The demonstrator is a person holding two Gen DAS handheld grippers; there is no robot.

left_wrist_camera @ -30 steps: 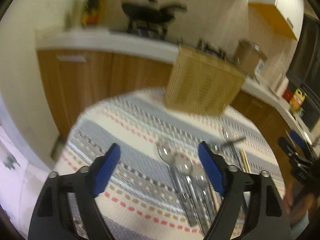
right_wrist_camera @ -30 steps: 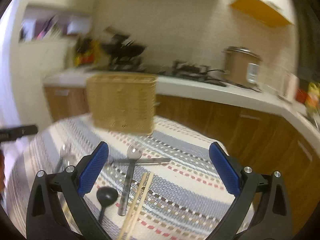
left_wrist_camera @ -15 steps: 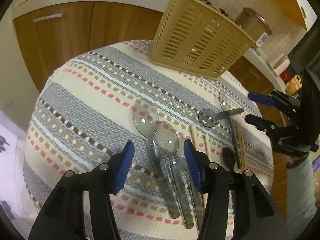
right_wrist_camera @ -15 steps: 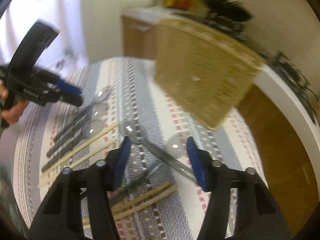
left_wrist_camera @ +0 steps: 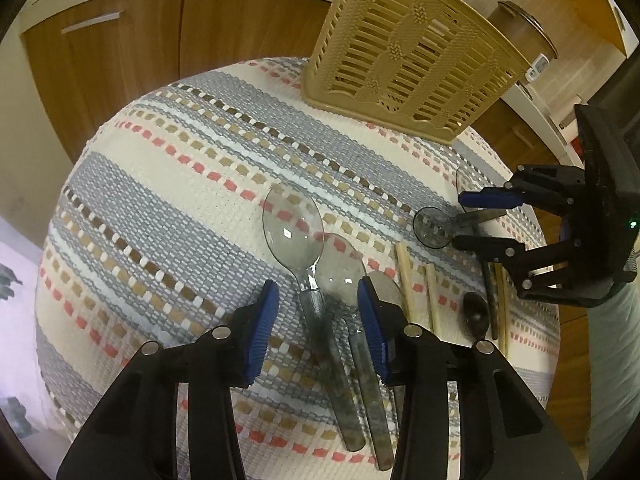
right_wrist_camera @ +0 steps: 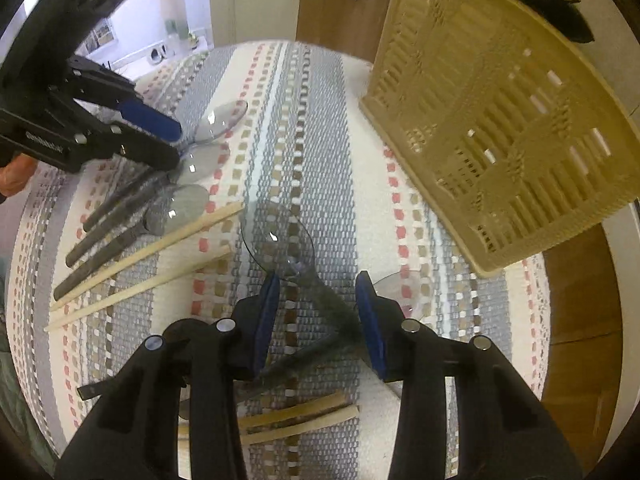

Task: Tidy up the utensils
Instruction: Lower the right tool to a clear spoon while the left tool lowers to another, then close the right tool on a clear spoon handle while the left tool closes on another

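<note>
— Both your grippers have dropped toward the table since a second ago, and the basket (left_wrist_camera: 404, 52) that filled the middle of each view now sits at the far edge of the striped cloth (left_wrist_camera: 168, 208). What are the jaws doing?

— Your left gripper (left_wrist_camera: 316, 320) has just been closing; its blue pads stand narrow but apart, on either side of the handle of a clear spoon (left_wrist_camera: 294, 228), not pressing on it. That spoon lies flat, its bowl toward the basket, with two more clear spoons close beside it.

— And your right?

— Your right gripper (right_wrist_camera: 316, 316) has also just been closing to a narrow gap. A second clear spoon (right_wrist_camera: 276, 246) lies with its neck between the pads; I see no pad touching it. Another spoon crosses under it.

— Anything else on the cloth?

— A pair of chopsticks (right_wrist_camera: 148, 256) lies between the two spoon groups, and another pair (right_wrist_camera: 296, 420) sits near your right gripper's body. A small dark spoon (left_wrist_camera: 474, 314) rests beside the chopsticks. The basket stands upright, well apart from both grippers.
</note>
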